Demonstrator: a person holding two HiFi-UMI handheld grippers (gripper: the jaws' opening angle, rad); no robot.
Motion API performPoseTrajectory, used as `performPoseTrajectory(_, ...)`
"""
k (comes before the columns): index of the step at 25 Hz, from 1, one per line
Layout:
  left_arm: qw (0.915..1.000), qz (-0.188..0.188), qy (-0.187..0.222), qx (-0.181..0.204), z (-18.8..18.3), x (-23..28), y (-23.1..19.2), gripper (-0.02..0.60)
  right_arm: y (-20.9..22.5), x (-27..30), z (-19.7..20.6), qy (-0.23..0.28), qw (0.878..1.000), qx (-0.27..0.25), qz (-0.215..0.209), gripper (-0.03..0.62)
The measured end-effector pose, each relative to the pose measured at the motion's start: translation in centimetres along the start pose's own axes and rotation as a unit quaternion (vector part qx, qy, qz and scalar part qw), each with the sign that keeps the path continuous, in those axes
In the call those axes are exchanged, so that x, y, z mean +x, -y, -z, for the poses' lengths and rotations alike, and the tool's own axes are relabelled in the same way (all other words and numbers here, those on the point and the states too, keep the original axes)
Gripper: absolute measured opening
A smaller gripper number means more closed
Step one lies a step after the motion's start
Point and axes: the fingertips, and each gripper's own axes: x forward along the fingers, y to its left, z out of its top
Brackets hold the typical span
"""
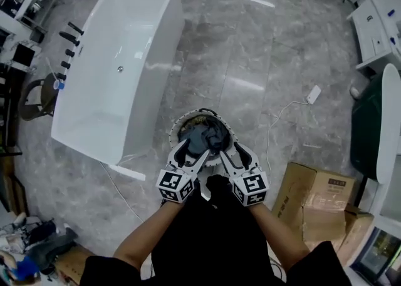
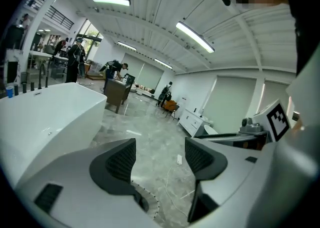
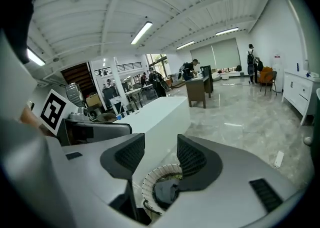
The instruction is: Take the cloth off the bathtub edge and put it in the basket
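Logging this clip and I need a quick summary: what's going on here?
A person holds a two-jaw gripper in each hand over a round white woven basket on the grey marble floor. A dark grey cloth lies bundled inside it. The left gripper and right gripper sit side by side above the basket's near rim, jaws apart and empty. The white freestanding bathtub beside the basket shows no cloth on its edge, so the cloth looks delivered.

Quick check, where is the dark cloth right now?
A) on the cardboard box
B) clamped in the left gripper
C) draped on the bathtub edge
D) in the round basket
D: the cloth lies bunched inside the basket, and the left gripper and right gripper both show jaws apart, empty.
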Motion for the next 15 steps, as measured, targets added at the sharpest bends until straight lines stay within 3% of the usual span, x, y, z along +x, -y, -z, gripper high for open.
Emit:
performPoseTrajectory(5, 0.9970, -0.015, 0.075, 0.016, -8.4, -5.3, 1.1, 0.302, -2.3, -3.2, -7.4, 0.064, 0.998, 0.000, -0.002, 0.215)
performPoseTrajectory(8, 0.9945, 0.000, 0.099, 0.035, -12.8, -8.0, 2.8, 0.301, -3.9, -5.2, -11.2, 0.095, 0.995, -0.004, -0.006, 0.215)
performPoseTrajectory(10, 0.9913, 0.012, 0.129, 0.026, -15.6, -9.8, 3.8, 0.295, -5.0, -6.8, -13.0, 0.109, 0.994, -0.010, -0.001, 0.215)
performPoseTrajectory(13, 0.9821, 0.041, 0.183, 0.014, -19.6, -12.5, 4.7, 0.219, -6.6, -9.0, -15.4, 0.147, 0.989, -0.003, 0.001, 0.214)
performPoseTrajectory(15, 0.9793, 0.058, 0.192, 0.027, -21.4, -13.3, 5.2, 0.149, -7.6, -10.1, -16.9, 0.173, 0.985, -0.007, -0.006, 0.212)
